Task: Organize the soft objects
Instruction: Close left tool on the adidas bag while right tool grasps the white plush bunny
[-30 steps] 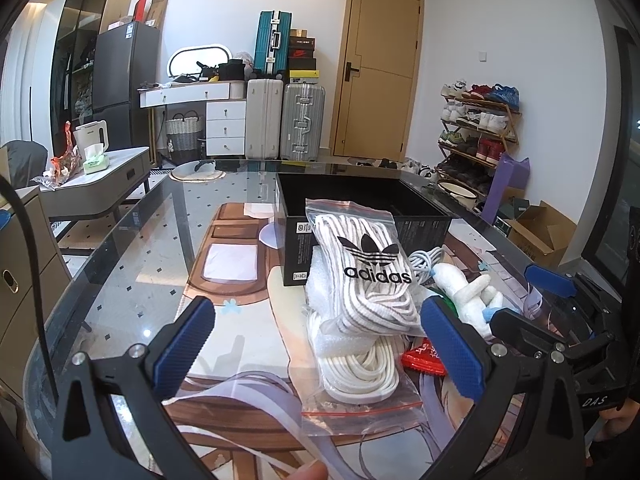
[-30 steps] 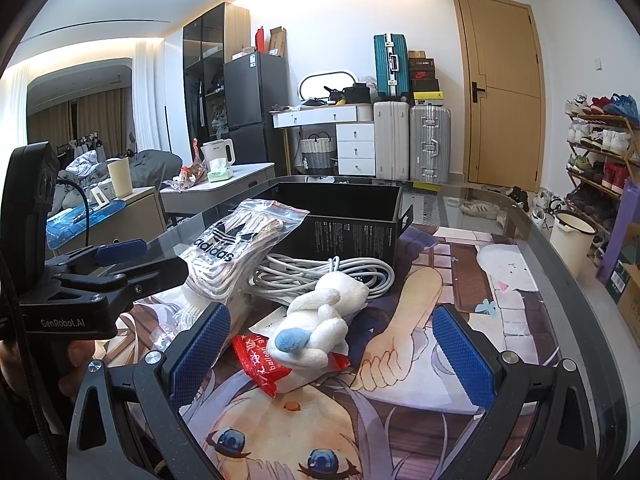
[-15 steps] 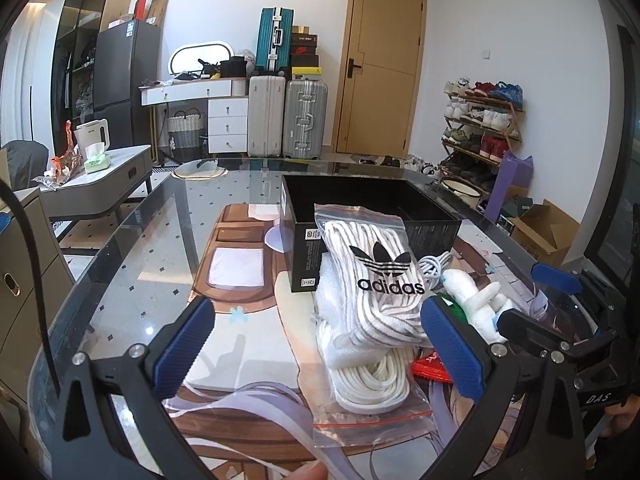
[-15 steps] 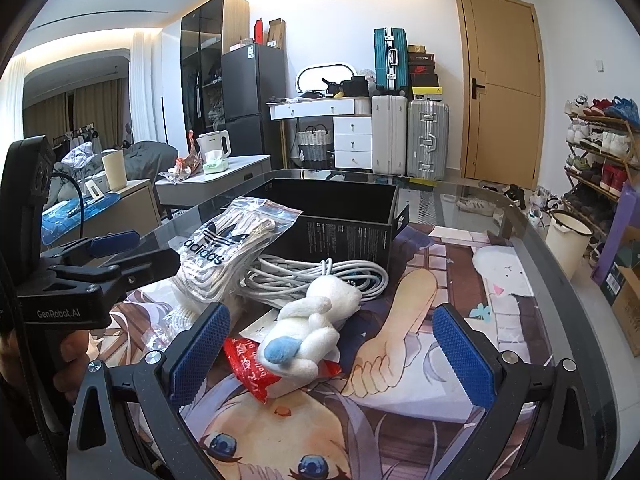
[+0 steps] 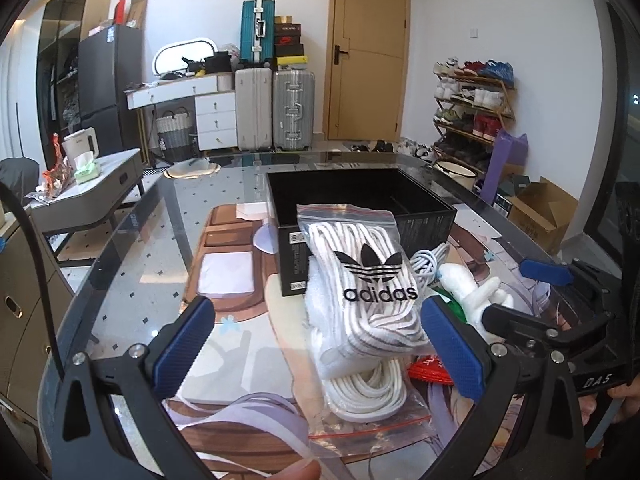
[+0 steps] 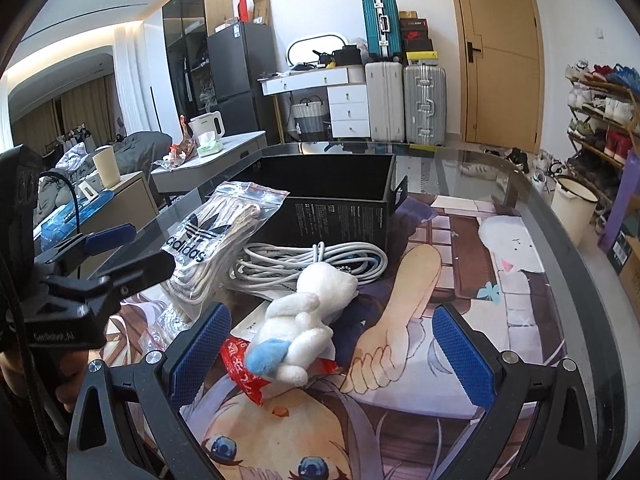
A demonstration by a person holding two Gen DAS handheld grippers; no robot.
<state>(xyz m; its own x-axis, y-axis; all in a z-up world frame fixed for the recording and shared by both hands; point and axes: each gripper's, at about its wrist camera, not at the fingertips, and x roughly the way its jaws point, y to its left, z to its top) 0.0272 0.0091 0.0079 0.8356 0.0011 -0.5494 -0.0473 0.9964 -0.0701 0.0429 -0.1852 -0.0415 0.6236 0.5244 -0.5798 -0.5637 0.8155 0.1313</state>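
Both sets of jaws stand wide apart and hold nothing. The left gripper (image 5: 320, 344) hangs low over the desk (image 5: 132, 272) with its blue pads either side of the bag of socks (image 5: 368, 280), a clear zip bag printed "adidas" that leans against the front wall of the black box (image 5: 424, 224); a second bag of white cord (image 5: 368, 392) lies under it. The right gripper (image 6: 332, 352) faces the plush toy (image 6: 304, 320), white with a blue patch, which lies between its pads on a red packet (image 6: 240, 364). Behind the toy sits a coil of grey cable (image 6: 312, 260), touching the box front.

Nothing appears to be in the box yet (its inside is dark, so this is a guess), and the step in hand looks like the approach to a first pick. Next, either gripper must ease forward until the pads bracket its item, then close gently: the socks' slick bag may slip, and the toy should be taken by its body, clear of the packet beneath.
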